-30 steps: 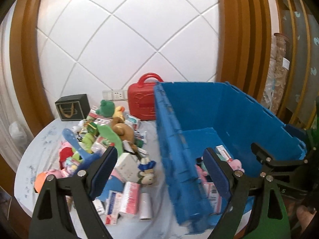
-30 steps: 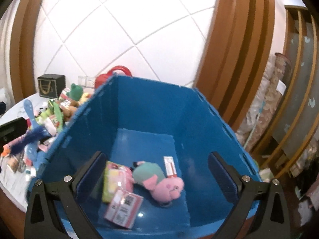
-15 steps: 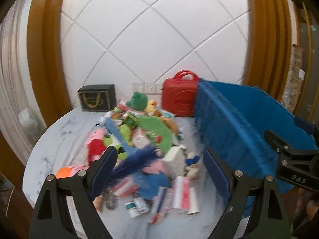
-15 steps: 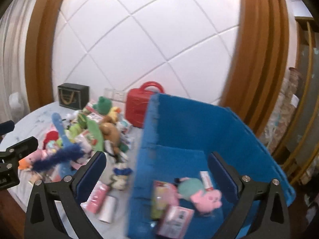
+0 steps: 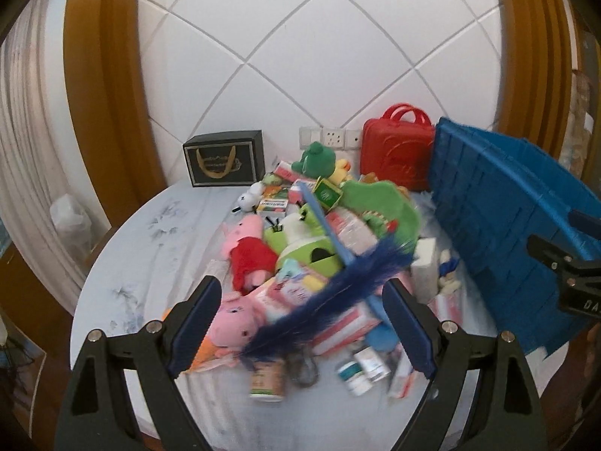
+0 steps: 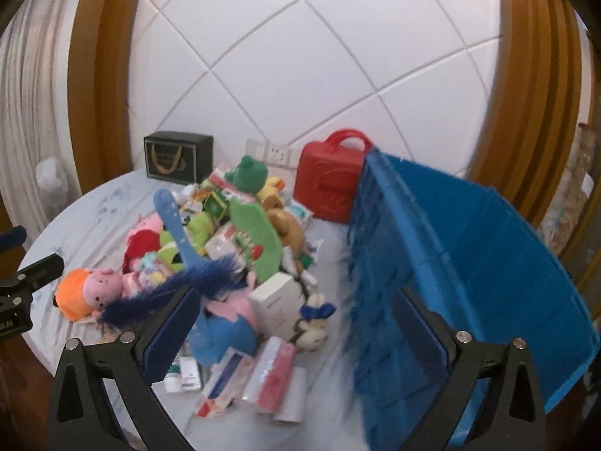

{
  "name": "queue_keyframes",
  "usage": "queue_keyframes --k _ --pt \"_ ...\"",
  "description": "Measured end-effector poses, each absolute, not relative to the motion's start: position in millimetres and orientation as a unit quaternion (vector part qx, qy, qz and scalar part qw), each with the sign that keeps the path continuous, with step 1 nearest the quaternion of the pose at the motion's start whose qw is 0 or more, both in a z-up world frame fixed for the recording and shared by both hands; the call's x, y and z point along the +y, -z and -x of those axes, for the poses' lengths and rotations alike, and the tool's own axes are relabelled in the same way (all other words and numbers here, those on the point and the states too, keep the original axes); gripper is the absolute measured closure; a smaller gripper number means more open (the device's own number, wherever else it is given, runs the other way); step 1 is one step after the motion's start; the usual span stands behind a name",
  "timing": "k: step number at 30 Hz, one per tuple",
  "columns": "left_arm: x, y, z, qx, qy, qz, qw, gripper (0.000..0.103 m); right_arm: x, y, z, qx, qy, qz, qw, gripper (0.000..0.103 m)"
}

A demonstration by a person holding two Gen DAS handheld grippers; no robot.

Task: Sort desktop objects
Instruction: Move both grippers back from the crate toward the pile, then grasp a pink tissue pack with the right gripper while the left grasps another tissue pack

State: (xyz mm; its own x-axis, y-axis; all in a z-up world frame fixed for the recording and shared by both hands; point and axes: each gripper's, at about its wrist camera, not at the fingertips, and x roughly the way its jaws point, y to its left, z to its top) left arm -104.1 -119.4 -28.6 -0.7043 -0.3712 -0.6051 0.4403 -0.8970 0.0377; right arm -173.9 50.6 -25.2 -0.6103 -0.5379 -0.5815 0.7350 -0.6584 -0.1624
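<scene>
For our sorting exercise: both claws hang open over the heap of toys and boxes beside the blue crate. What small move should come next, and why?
Probably lower the left claw onto the pink pig plush. It is open and empty, and the plush lies at the near edge of the heap, just ahead of its fingers, beside the blue crate.

Ribbed hard plastic on the blue crate (image 5: 499, 203), matt. Glossy moulded plastic on the red case (image 5: 394, 154). Soft plush cloth on the pink pig toy (image 5: 233, 319) and the green frog toy (image 5: 315, 156). Fluffy fibres on the dark blue duster (image 5: 330, 300). Wrinkled pale cloth over the desk (image 5: 157, 263). Matt black plastic with shiny metal screws on the left gripper (image 5: 296, 319). Smooth card on the white box (image 6: 276, 302).
</scene>
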Motion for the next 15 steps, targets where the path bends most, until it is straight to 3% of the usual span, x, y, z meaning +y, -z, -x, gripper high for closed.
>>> queue_keyframes --k 15 --pt "-163.2 126.2 115.0 0.068 0.894 -0.413 0.157 0.015 42.4 128.5 183.5 0.19 0.85 -0.387 0.303 0.0"
